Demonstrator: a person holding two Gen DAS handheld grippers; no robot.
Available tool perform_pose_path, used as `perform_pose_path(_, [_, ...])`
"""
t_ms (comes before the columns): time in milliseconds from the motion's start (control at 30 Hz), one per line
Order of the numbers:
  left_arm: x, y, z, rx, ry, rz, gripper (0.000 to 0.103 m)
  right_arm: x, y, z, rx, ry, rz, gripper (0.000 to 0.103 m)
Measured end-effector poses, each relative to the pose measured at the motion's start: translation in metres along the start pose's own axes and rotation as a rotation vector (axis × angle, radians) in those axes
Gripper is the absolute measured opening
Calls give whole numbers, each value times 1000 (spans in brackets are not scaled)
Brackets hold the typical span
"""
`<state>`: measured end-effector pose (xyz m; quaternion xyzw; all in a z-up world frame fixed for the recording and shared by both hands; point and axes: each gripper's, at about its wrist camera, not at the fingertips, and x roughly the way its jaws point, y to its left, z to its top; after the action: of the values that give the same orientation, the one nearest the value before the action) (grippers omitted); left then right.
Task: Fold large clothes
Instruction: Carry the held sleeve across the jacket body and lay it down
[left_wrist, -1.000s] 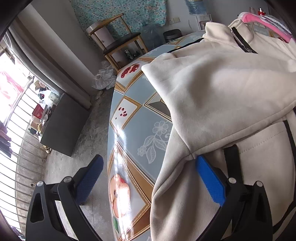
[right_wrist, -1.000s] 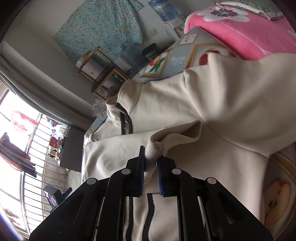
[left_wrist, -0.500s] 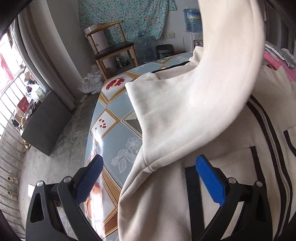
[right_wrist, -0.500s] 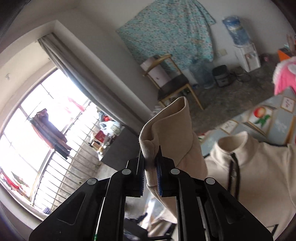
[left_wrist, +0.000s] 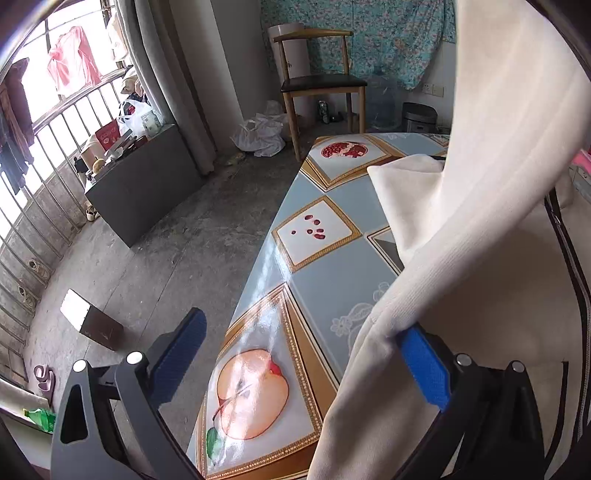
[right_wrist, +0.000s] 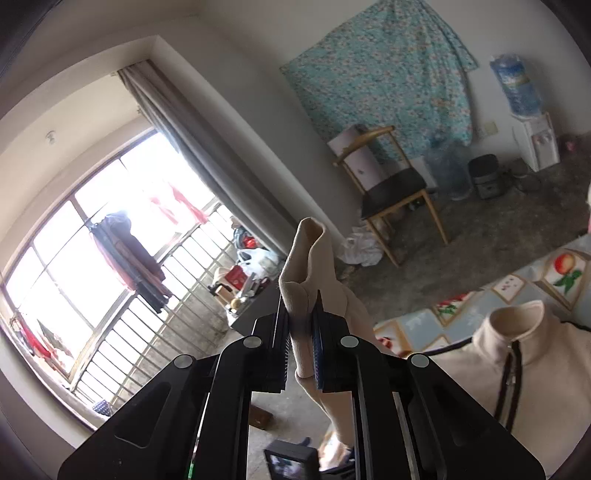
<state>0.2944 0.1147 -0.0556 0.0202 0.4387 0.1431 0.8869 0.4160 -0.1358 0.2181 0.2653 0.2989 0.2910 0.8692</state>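
Observation:
A cream zip jacket (left_wrist: 498, 314) with black trim lies on the fruit-patterned table (left_wrist: 325, 229). Its sleeve (left_wrist: 509, 129) rises steeply across the right of the left wrist view. My left gripper (left_wrist: 303, 354) is open at the jacket's side edge. Its right pad (left_wrist: 424, 365) touches the fabric fold and its left pad (left_wrist: 184, 343) hangs past the table edge, over the floor. In the right wrist view my right gripper (right_wrist: 301, 317) is shut on the sleeve cuff (right_wrist: 308, 251), held high above the table. The jacket collar (right_wrist: 517, 332) shows low on the right.
A wooden chair (left_wrist: 317, 81) stands beyond the table's far end beside a white bag (left_wrist: 262, 133). A dark cabinet (left_wrist: 144, 181) sits by the barred window. A small box (left_wrist: 92, 317) lies on the concrete floor. A pink blanket (left_wrist: 583, 158) lies at the table's right.
My right gripper has lifted the sleeve cuff off the jacket and high into the air. The left gripper has rolled and shifted along the jacket's edge, staying open.

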Motion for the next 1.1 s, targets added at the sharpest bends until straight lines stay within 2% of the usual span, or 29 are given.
perform_pose_path(100, [3, -4, -3, -2, 19, -5, 99, -29, -64, -25, 61, 0, -67, 11])
perform_pose_path(133, [3, -4, -4, -3, 25, -8, 99, -40, -92, -40, 89, 10, -115, 11])
perform_pose_path(300, [3, -6, -9, 19, 49, -8, 99, -79, -214, -140, 296, 136, -301, 11])
perform_pose_path(367, [3, -8, -11, 35, 57, 5, 99, -93, -254, -180, 407, 199, -335, 12])
perform_pose_path(433, [0, -8, -14, 49, 60, 3, 99, -105, -280, -207, 504, 241, -330, 16])
perform_pose_path(467, [-2, -6, -16, 55, 64, 2, 99, -112, -286, -215, 531, 251, -329, 26])
perform_pose_path(600, [-10, -2, -23, 77, 89, -9, 99, -124, -284, -209, 495, 268, -331, 34])
perform_pose_path(633, [-13, -1, -25, 80, 92, -17, 99, -123, -280, -202, 464, 276, -358, 41])
perform_pose_path(800, [-24, 0, -36, 76, 92, -54, 99, -95, -279, -183, 367, 322, -491, 43])
perform_pose_path(867, [-23, -3, -40, 80, 95, -46, 99, -82, -284, -178, 335, 343, -564, 38])
perform_pose_path(933, [-20, -5, -42, 73, 102, -47, 99, -73, -287, -175, 317, 348, -588, 35])
perform_pose_path(1100, [-18, -5, -44, 46, 95, -50, 99, -56, -277, -171, 249, 383, -636, 14])
